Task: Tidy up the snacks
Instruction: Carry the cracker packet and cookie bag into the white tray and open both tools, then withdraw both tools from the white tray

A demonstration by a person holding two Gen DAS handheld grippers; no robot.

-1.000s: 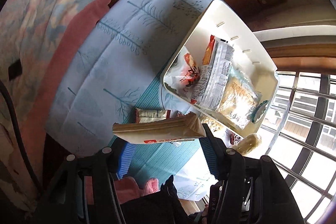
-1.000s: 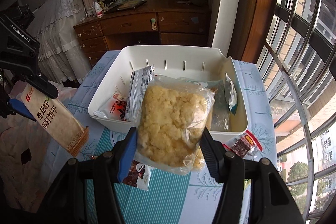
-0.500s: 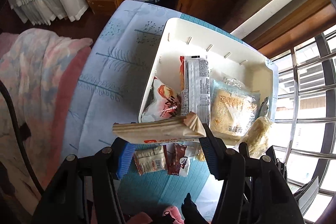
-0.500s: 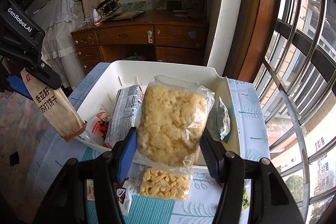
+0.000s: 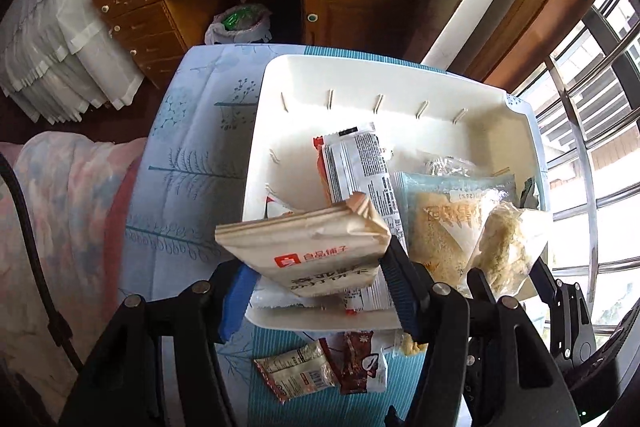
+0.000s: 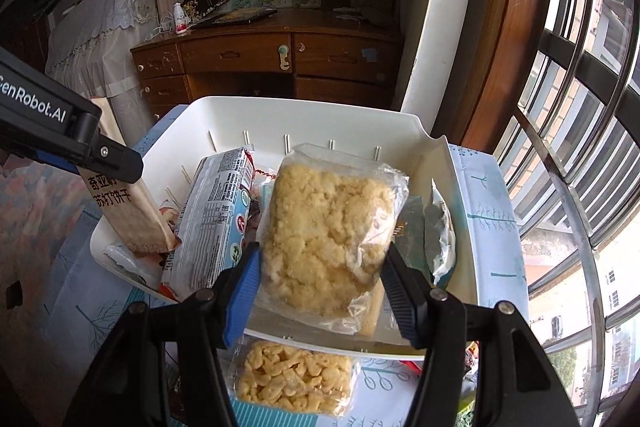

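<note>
A white slotted basket (image 5: 360,63) (image 6: 300,105) stands on the blue tree-print tablecloth and holds several snack packs. My left gripper (image 5: 316,267) (image 6: 108,155) hangs over the basket's near left corner with a beige cracker pack (image 5: 312,247) (image 6: 132,215) between its pads. Its jaws are opening, the pads still touch the pack, and the pack's lower end dips into the basket. My right gripper (image 6: 322,259) (image 5: 504,267) is shut on a clear bag of pale yellow puffed snack (image 6: 328,227) (image 5: 508,243), held over the basket's near right part.
In the basket lie a silver-white packet (image 5: 360,167) and a pale blue bag (image 5: 448,219). Loose small packets (image 5: 296,371) and a bag of yellow crisps (image 6: 292,379) lie on the cloth in front. A wooden desk (image 6: 280,55) stands behind, window bars at the right, a blanket (image 5: 60,207) at the left.
Both grippers came forward and down over the basket. The left one rolled, and the cracker pack tipped from edge-on to face-up, its end now inside the basket.
</note>
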